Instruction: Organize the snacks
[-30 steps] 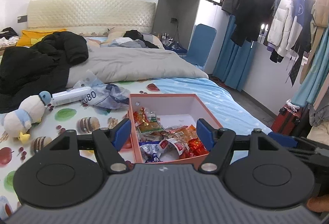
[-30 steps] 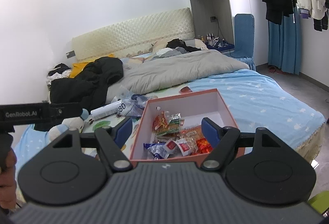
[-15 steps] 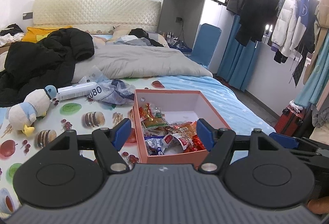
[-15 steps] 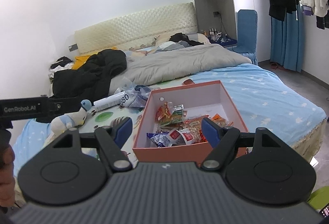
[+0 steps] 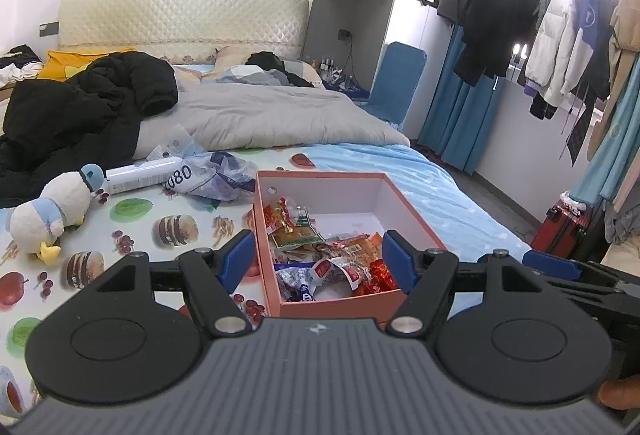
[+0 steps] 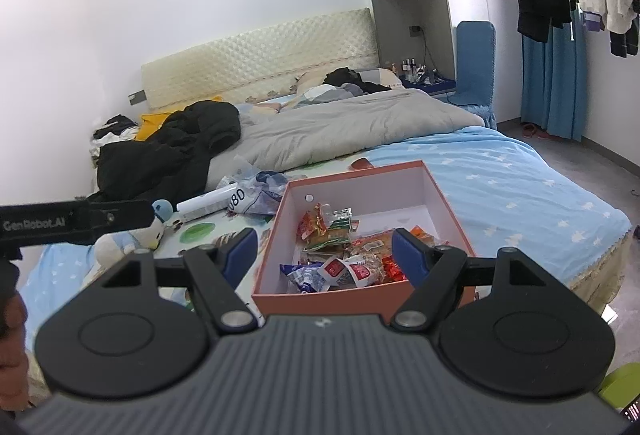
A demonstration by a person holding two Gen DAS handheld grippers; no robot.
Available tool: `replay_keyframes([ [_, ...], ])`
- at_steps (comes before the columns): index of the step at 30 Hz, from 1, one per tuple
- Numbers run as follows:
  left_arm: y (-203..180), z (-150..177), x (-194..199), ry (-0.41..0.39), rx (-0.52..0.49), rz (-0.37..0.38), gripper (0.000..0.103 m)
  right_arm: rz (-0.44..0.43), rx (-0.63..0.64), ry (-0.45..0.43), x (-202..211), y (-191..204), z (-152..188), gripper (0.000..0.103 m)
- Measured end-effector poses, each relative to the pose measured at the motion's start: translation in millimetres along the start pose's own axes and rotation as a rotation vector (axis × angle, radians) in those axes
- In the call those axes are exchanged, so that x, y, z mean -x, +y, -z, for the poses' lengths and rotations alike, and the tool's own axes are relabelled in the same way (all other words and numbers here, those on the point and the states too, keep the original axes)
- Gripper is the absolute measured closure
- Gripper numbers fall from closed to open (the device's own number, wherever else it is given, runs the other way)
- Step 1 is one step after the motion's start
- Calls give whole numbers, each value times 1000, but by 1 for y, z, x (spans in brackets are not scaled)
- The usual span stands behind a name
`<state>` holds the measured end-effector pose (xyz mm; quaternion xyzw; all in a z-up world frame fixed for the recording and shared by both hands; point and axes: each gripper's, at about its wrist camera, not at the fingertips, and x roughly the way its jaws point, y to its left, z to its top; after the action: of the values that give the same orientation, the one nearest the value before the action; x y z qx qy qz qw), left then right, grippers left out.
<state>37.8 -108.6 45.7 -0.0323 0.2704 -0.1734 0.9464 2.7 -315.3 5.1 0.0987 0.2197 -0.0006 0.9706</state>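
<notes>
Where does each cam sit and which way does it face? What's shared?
Left wrist: on the left gripper, angled down across the bed at the snack box; its open blue fingers frame the box, the right gripper's bar and a fingertip at the right edge.
Right wrist: on the right gripper, same heading, set further right; open fingers, the left gripper's bar and a hand at left.
Shared: box, snacks, plush duck, black coat.

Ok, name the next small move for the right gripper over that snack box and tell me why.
Probably ease the right gripper forward and down toward the loose snack packets heaped at the near end of the open orange cardboard box. Its jaws stand open with nothing between them, above the near wall, so no packet is gripped yet.
</notes>
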Motion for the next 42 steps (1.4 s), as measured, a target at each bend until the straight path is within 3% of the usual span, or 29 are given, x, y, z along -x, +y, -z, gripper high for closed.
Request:
replay_keyframes([
  [20, -2, 9, -62, 74, 7, -41, 28, 29, -21, 4, -28, -23, 6, 27],
  [23, -3, 11, -65, 72, 1, -51, 12, 31, -31, 10, -30, -28, 8, 27],
  [27, -1, 11, -69, 73, 8, -58, 4, 27, -40, 3, -32, -33, 10, 0],
  [42, -2, 13, -68, 94, 11, -70, 1, 40, -38, 3, -34, -34, 9, 0],
])
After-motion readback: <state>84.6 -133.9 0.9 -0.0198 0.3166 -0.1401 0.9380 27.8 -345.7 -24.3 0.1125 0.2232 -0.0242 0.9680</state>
